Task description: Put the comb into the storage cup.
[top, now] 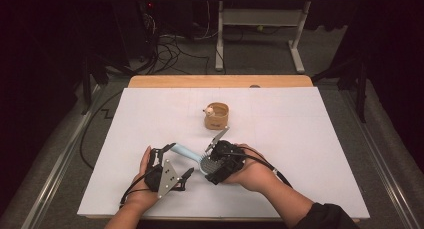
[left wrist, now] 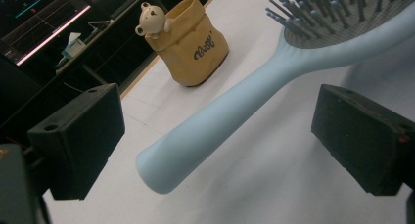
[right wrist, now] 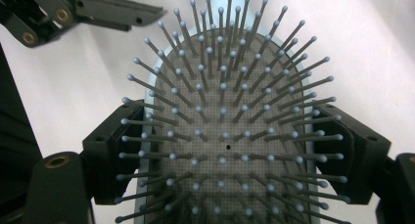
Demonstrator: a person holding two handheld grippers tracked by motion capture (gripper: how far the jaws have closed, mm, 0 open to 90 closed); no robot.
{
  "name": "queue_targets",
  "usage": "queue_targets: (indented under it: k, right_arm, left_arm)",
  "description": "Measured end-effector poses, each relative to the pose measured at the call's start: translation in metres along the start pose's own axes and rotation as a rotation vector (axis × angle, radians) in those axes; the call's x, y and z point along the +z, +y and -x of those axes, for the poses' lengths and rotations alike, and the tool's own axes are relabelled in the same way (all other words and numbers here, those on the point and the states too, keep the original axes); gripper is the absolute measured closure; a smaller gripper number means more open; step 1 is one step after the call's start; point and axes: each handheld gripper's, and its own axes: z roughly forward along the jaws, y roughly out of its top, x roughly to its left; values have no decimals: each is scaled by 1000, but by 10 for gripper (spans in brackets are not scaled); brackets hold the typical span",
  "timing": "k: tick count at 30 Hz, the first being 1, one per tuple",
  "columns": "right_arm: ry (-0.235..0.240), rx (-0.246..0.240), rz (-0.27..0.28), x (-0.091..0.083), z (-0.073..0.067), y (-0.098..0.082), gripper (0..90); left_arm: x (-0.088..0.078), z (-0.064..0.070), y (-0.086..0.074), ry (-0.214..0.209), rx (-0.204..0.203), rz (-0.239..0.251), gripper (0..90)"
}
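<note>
White tabletop, dark room behind; we're mid-handover at lower centre of the high view. Our right gripper [top: 212, 161] clamps the pale blue hairbrush [top: 192, 156] by its head, while the left gripper [left wrist: 215, 141] gapes wide around the handle, untouched. Next, we reckon: close left, then carry toward the bear pot [top: 217, 115].

The left gripper [top: 172, 161] is a black frame of linked bars with a grey three-cornered plate on top, dotted with small dark screw holes, and a black cable trailing from its rear. Its jaws end in blocky black pads with round holes in their upper faces. The right gripper [top: 212, 161] is likewise black and angular, with a black cable running back along the forearm. Brass-coloured bushings sit in its jaw links. A dark sleeve covers the right forearm near the elbow.
</note>
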Motion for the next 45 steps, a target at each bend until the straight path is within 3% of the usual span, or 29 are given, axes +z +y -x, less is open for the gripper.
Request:
queue_targets:
  k: [6,34,45]
  right_arm:
    - [3,-4,-2,2,-3,4,206]
    - [29,-15,-13,9,-12,20,205]
    - [33,-22,-16,12,-13,26,205]
  left_arm:
    - [1,3,0,-6,27,-6,67]
    - [4,7,0,-13,58,-21,105]
    - [4,9,0,-17,89,-21,155]
